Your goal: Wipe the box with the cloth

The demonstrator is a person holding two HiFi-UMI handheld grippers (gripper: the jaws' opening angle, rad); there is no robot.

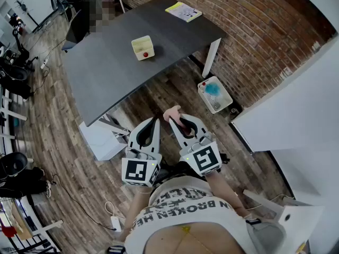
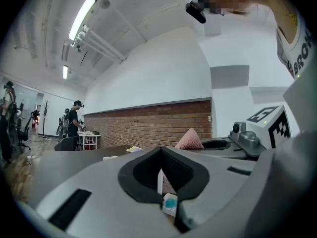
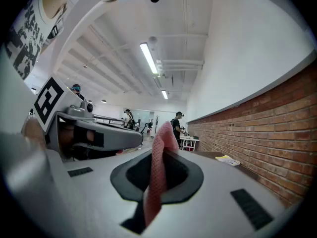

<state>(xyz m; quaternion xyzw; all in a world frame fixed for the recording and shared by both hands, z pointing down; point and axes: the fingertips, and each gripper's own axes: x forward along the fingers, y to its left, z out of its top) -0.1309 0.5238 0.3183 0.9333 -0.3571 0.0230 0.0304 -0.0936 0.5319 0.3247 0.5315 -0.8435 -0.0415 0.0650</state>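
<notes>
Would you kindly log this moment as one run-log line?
left tongs: shut, empty | right tongs: shut on cloth | box: on table, apart from tongs | wipe: not begun

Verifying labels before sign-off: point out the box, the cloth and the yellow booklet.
box (image 1: 142, 44), head view, on its cream top face.
cloth (image 3: 159, 157), right gripper view, on the pink strip pinched between the jaws.
yellow booklet (image 1: 183, 11), head view, on the middle of its cover.
</notes>
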